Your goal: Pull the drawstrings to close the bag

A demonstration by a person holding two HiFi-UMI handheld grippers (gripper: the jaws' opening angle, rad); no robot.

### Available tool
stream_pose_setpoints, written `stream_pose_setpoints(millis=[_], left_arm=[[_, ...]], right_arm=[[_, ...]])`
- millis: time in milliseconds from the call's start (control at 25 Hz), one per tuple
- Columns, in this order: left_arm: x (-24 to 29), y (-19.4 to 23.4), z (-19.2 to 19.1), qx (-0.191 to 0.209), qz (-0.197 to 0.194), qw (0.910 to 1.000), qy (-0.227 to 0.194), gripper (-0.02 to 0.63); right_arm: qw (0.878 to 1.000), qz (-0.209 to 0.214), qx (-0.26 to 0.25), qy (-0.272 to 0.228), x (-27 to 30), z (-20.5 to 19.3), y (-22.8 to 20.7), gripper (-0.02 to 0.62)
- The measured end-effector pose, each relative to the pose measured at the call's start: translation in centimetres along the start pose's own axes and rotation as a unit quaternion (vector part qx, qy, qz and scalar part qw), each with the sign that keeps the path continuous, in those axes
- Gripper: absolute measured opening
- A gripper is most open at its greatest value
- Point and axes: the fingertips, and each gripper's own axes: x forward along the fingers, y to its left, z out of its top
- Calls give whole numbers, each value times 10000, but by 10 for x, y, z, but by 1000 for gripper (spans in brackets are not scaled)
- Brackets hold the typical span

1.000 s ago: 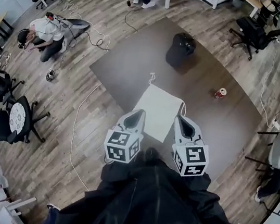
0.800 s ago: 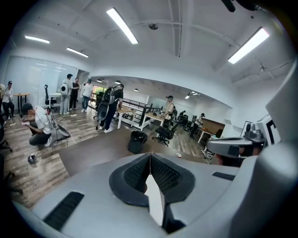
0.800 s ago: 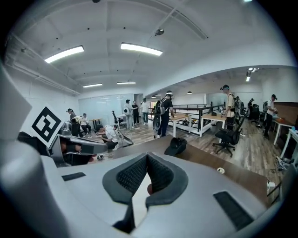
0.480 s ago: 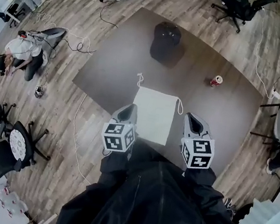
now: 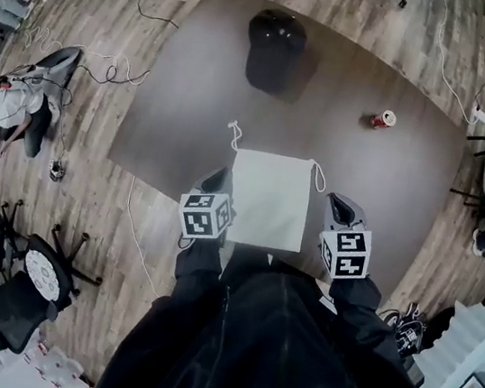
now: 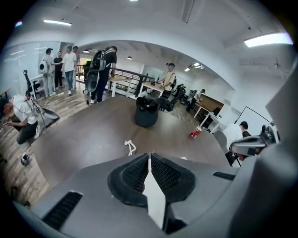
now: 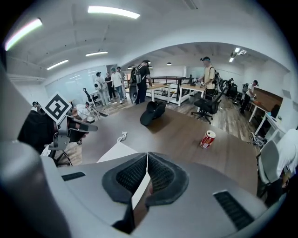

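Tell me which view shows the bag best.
Head view: the whole bag lies flat, both drawstrings visible. The left gripper view shows little beyond one drawstring; the right gripper view shows the bag's corner and one drawstring.

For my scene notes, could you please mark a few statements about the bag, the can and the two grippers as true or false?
1. The white bag lies flat on the dark mat. True.
2. The left gripper holds a drawstring. False: its jaws are shut on nothing.
3. The red can is on the white bag's left. False: it is off to the right.
4. A black bag sits beyond the white one. True.
5. The right gripper is wide open. False: shut, empty.
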Motion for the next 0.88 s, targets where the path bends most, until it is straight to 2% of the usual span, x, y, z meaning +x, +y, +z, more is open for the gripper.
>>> stream_pose_setpoints(millis=[240,400,520,880], left_arm=[[66,27,-5,85,-104,9988,464,35],[103,38,-13,224,-109,9969,744,39],[123,46,-19,253,-104,9954,922,113],[160,56,-23,391,-200,9903,1319,144]], right_arm=[[9974,-134,108,696,60,-42,-27,25],[9950,-109,147,981,96,-64,-45,26],[9919,-59,189,1255,122,-78,-52,41],[9852,89,125,1709,172,-98,-62,114]])
